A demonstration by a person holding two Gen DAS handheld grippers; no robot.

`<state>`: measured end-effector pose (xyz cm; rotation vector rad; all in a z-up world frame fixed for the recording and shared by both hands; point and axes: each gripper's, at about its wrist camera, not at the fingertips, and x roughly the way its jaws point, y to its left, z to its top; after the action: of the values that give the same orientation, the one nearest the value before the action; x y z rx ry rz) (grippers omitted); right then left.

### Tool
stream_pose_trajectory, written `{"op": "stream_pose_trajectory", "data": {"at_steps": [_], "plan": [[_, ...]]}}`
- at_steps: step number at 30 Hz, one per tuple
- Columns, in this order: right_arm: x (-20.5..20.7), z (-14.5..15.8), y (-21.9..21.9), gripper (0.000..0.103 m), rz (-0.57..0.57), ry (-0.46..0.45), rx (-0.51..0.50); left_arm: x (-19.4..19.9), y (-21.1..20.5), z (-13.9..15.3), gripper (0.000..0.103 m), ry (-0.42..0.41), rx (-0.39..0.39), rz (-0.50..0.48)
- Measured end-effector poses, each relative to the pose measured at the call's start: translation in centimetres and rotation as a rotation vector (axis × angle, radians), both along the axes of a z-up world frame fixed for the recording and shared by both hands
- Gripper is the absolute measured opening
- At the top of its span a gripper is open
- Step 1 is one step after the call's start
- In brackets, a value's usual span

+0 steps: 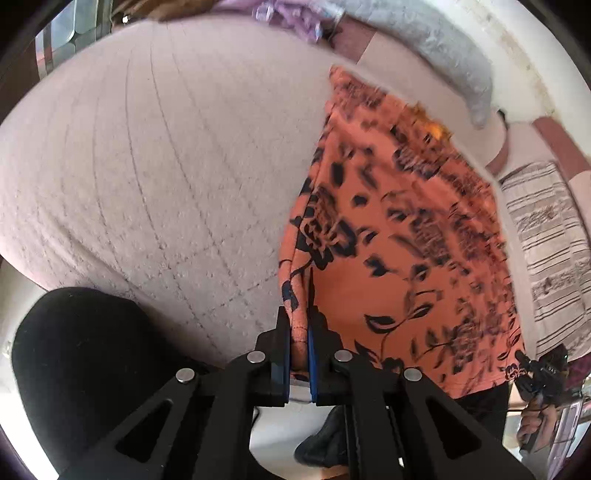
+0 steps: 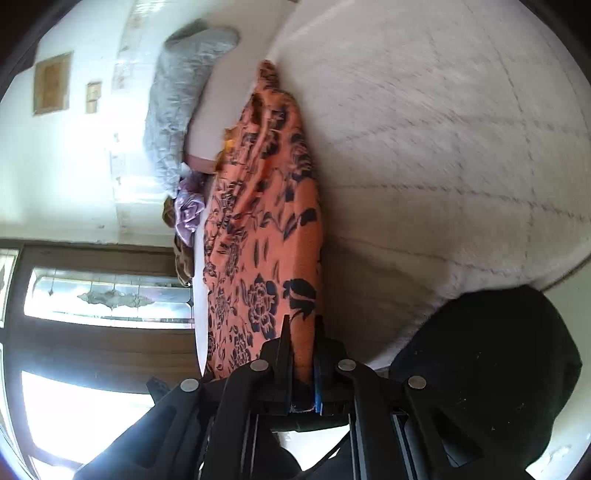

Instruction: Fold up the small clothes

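Observation:
An orange garment with a dark floral print (image 1: 399, 229) is stretched between my two grippers over a pale quilted bed (image 1: 166, 166). My left gripper (image 1: 300, 314) is shut on one edge of the cloth, which runs up between its black jaws. In the left wrist view the right gripper (image 1: 543, 369) shows small at the lower right, holding the far corner. In the right wrist view my right gripper (image 2: 303, 332) is shut on the orange garment (image 2: 258, 221), which hangs as a long panel beside the bed (image 2: 443, 147). The far end trails onto the bedcover.
A grey pillow (image 1: 436, 48) lies at the head of the bed, with lilac cloth (image 1: 288, 16) beside it. A striped fabric (image 1: 550, 236) lies at the right. A black rounded shape (image 1: 81, 362) sits near the bed's edge. A wooden door with glass panes (image 2: 107, 295) stands behind.

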<state>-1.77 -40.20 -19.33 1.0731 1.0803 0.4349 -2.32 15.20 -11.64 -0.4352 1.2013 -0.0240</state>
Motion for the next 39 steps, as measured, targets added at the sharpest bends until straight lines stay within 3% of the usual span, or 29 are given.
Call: {"op": "stream_pose_trajectory", "data": {"at_steps": [2, 3, 4, 7, 10, 13, 15, 18, 19, 20, 21, 22, 24, 25, 28, 32, 34, 35, 36, 37, 38, 39], "plan": [[0.6, -1.5, -0.1, 0.006, 0.011, 0.050, -0.024, 0.3, 0.4, -0.4, 0.007, 0.033, -0.015, 0.015], [0.7, -2.7, -0.4, 0.007, -0.006, 0.101, 0.004, 0.5, 0.3, 0.3, 0.007, 0.015, -0.022, 0.009], [0.8, -2.6, -0.5, 0.007, -0.017, 0.093, 0.028, 0.8, 0.1, 1.5, 0.007, -0.019, -0.027, -0.006], [1.7, 0.3, -0.4, 0.007, 0.017, 0.008, 0.028, 3.0, -0.3, 4.6, 0.007, -0.092, -0.049, -0.052], [5.3, 3.7, -0.3, 0.007, 0.047, -0.085, 0.046, 7.8, -0.8, 8.4, 0.007, -0.194, -0.081, -0.105], [12.7, 7.6, -0.1, 0.007, 0.044, -0.190, 0.054, 14.4, -0.7, 12.3, 0.007, -0.319, -0.089, -0.112], [18.3, 10.6, -0.5, 0.007, 0.014, -0.273, 0.034, 19.4, -0.5, 13.3, 0.008, -0.383, -0.086, -0.082], [25.8, 12.2, -0.8, 0.011, -0.095, -0.304, 0.034, 25.4, -1.0, 11.4, 0.013, -0.376, -0.013, -0.116], [27.5, 11.9, -1.1, 0.017, -0.116, -0.302, -0.006, 27.9, -1.4, 9.3, 0.032, -0.337, 0.029, -0.138], [29.3, 11.1, -1.0, 0.041, -0.128, -0.287, -0.047, 29.4, -1.5, 7.5, 0.059, -0.282, 0.051, -0.147], [31.2, 9.3, -0.5, 0.083, -0.133, -0.229, -0.069, 31.3, -1.7, 4.9, 0.063, -0.204, 0.094, -0.136], [32.5, 7.2, 0.1, 0.088, -0.134, -0.148, -0.079, 32.0, -1.4, 3.2, 0.061, -0.157, 0.123, -0.103], [32.8, 4.8, 1.4, 0.088, -0.111, -0.084, -0.163, 31.4, 0.0, 1.9, 0.062, -0.153, 0.098, -0.041], [32.2, 4.7, 1.6, 0.088, -0.117, -0.101, -0.185, 30.3, 1.0, 2.1, 0.063, -0.187, 0.072, -0.016], [29.4, 6.1, 1.4, 0.088, -0.113, -0.185, -0.253, 26.2, 3.4, 3.3, 0.066, -0.280, 0.095, 0.051], [28.4, 6.0, 3.0, 0.087, 0.023, -0.180, -0.415, 24.4, 1.4, -0.2, 0.067, -0.177, 0.031, -0.071], [29.0, 4.9, 4.5, 0.085, 0.086, -0.157, -0.426, 24.6, -0.8, -1.7, 0.071, -0.149, 0.098, -0.120], [28.6, 4.5, 4.5, 0.076, 0.116, -0.153, -0.439, 24.6, -2.0, -1.6, 0.067, -0.177, 0.165, -0.147], [29.0, 4.2, 6.3, 0.065, 0.159, -0.144, -0.497, 24.9, -2.7, -1.5, 0.051, -0.170, 0.194, -0.165], [29.3, 4.2, 7.3, 0.060, 0.177, -0.126, -0.556, 25.6, -3.1, -1.4, 0.018, -0.141, 0.153, -0.190], [29.6, 4.6, 8.1, 0.030, 0.191, -0.104, -0.593, 26.1, -3.1, -0.9, 0.017, -0.120, 0.131, -0.176], [29.8, 4.8, 8.1, 0.029, 0.207, -0.093, -0.571, 26.3, -3.2, 0.3, 0.017, -0.132, 0.138, -0.162]]}}
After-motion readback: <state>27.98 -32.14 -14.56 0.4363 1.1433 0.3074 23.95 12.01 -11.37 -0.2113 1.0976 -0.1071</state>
